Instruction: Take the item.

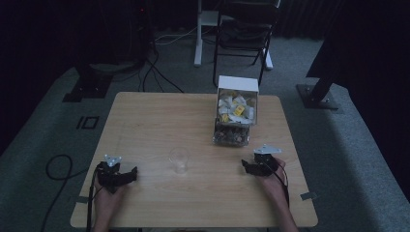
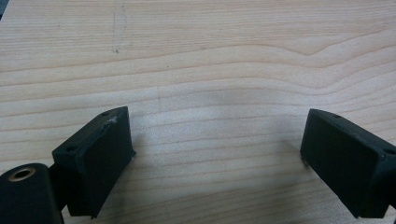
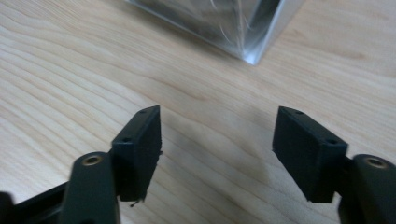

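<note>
The jaws of the right gripper (image 3: pixel 217 154) stand apart with nothing but bare wood between them, and the jaws of the left gripper (image 2: pixel 215 158) are spread wide over empty wood as well. In the high view the left gripper (image 1: pixel 126 175) rests low on the bench (image 1: pixel 145 121) near its front left corner, held by a hand (image 1: pixel 107 195) whose forearm comes in from the near edge, the jaws pointing toward the middle. The right gripper (image 1: pixel 247 166) sits near the front right, its hand (image 1: pixel 273 183) behind it, jaws pointing left and slightly inward. A clear plastic cup (image 1: pixel 179 160) stands upright between the two grippers, well apart from both, with open bench all around it. Behind the right gripper, near but not touching, stands a clear box (image 1: pixel 236 113) with packets in it; its lower corner (image 3: pixel 252 56) shows just ahead of the right jaws. The left half of the bench lies open up to its far edge.
</note>
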`<move>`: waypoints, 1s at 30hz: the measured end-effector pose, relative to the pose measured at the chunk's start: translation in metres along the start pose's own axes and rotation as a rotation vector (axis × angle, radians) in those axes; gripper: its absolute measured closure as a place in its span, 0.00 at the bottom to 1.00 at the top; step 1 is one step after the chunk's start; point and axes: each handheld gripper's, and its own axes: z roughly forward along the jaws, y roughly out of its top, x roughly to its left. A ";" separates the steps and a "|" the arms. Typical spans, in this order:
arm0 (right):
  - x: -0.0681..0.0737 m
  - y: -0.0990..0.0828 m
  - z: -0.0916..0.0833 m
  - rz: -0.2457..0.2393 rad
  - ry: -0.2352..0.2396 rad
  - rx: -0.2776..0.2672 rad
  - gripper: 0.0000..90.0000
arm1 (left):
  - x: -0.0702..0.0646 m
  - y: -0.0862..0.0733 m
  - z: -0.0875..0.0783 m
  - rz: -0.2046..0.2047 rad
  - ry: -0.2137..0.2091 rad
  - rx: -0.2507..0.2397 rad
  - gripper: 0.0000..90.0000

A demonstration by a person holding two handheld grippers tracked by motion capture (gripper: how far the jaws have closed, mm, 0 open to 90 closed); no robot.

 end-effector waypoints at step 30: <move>0.030 0.024 -0.032 -0.112 0.047 -0.143 0.66 | 0.000 0.000 0.000 0.000 0.000 0.000 0.11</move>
